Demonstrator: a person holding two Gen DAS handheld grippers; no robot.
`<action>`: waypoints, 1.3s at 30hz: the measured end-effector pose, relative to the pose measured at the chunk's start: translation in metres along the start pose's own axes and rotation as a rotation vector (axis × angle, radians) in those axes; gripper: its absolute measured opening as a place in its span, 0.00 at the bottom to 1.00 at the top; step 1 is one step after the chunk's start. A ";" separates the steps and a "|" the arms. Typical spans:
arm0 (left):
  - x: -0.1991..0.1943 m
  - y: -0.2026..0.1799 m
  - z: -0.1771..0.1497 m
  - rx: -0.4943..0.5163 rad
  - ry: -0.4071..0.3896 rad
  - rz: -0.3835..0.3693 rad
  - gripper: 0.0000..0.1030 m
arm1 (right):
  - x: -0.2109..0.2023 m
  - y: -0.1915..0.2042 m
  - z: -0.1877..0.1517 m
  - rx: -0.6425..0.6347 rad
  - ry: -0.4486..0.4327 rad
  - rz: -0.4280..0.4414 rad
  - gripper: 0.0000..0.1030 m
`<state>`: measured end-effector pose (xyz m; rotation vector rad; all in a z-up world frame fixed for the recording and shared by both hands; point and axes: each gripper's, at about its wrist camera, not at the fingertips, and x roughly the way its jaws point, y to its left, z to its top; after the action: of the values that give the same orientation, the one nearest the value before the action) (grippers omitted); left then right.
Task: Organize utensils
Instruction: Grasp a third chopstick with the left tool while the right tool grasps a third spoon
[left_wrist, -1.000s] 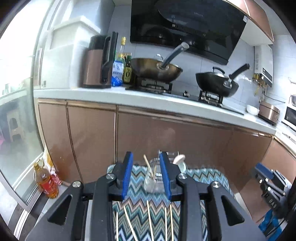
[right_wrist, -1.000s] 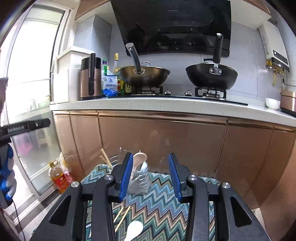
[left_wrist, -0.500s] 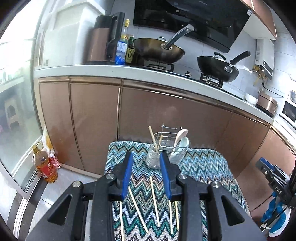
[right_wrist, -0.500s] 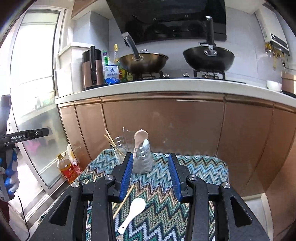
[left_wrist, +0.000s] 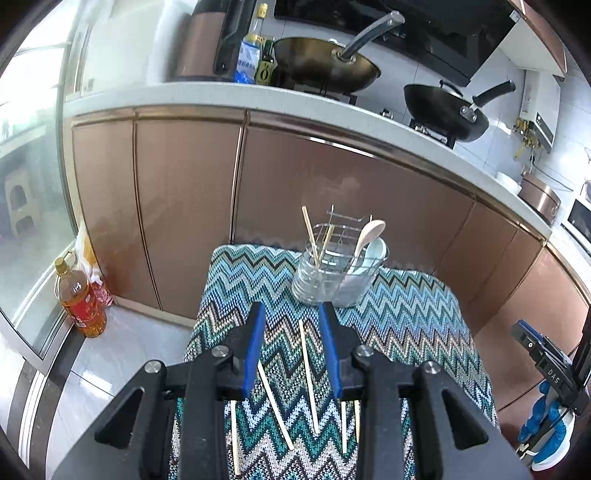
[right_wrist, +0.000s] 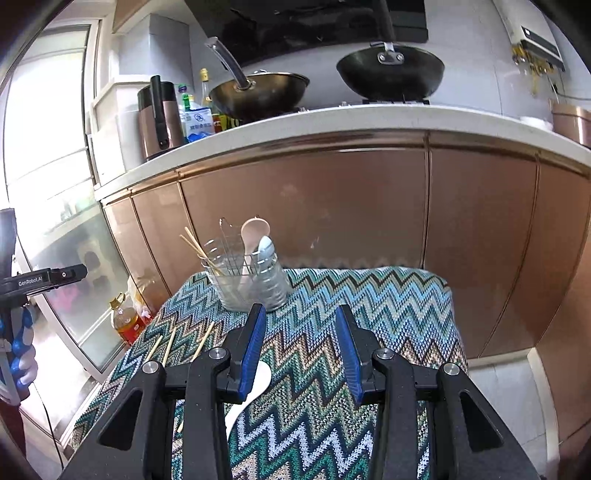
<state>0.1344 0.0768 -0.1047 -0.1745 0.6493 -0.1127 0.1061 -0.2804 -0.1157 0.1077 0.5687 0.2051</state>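
Hovering over chopsticks on zigzag cloth, left claw empty, parted, right claw likewise

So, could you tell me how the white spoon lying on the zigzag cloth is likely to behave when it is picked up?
The white spoon looks glossy and hard, so it is probably stiff and rather slippery between pads. Its curved bowl may let it rock or pivot if pinched off-centre. It lies flat on the knitted cloth, so getting under it could be awkward.

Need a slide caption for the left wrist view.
Open left gripper above loose chopsticks on zigzag cloth, wire holder beyond.
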 end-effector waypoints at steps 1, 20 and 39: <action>0.004 -0.002 0.000 0.006 0.015 0.002 0.28 | 0.002 -0.001 -0.001 -0.001 0.008 0.002 0.37; 0.131 -0.054 -0.032 0.056 0.405 -0.124 0.28 | 0.097 0.000 -0.034 -0.027 0.277 0.173 0.35; 0.247 -0.074 -0.049 0.066 0.686 -0.060 0.21 | 0.204 0.008 -0.060 -0.023 0.559 0.361 0.31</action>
<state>0.2965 -0.0409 -0.2742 -0.0887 1.3221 -0.2566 0.2402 -0.2246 -0.2717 0.1310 1.1034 0.6031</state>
